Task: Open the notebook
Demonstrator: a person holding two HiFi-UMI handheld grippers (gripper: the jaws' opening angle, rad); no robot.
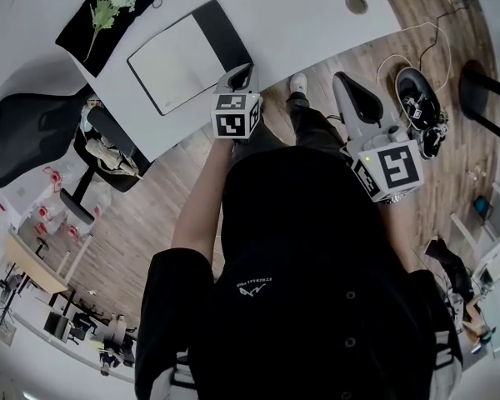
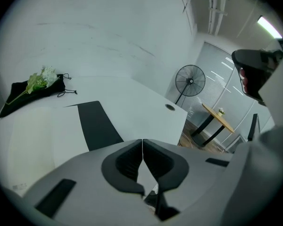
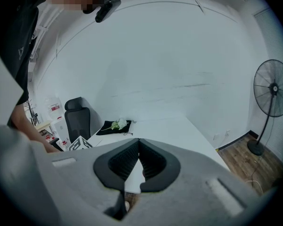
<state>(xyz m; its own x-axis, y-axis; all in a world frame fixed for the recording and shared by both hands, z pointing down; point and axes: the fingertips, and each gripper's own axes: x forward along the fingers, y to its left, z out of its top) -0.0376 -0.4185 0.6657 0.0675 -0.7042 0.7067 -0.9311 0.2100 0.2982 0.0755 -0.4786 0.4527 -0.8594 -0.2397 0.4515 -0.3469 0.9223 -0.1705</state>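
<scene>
Already the notebook [image 1: 183,57] lies spread open on the table [image 1: 300,15], white page up, black cover flat beside it. Both tongs are closed on nothing: the left gripper [image 1: 242,77] just off its near corner, the right gripper [image 1: 350,90] over the floor. I'd say leave it flat and lift clear without snagging a page.

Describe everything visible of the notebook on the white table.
The notebook lies flat and open on the white table, near its edge: a blank white page with a thin dark border, and a matte black cover folded out beside it. The shut, empty left claw is over the cover's corner; contact is unclear.
</scene>
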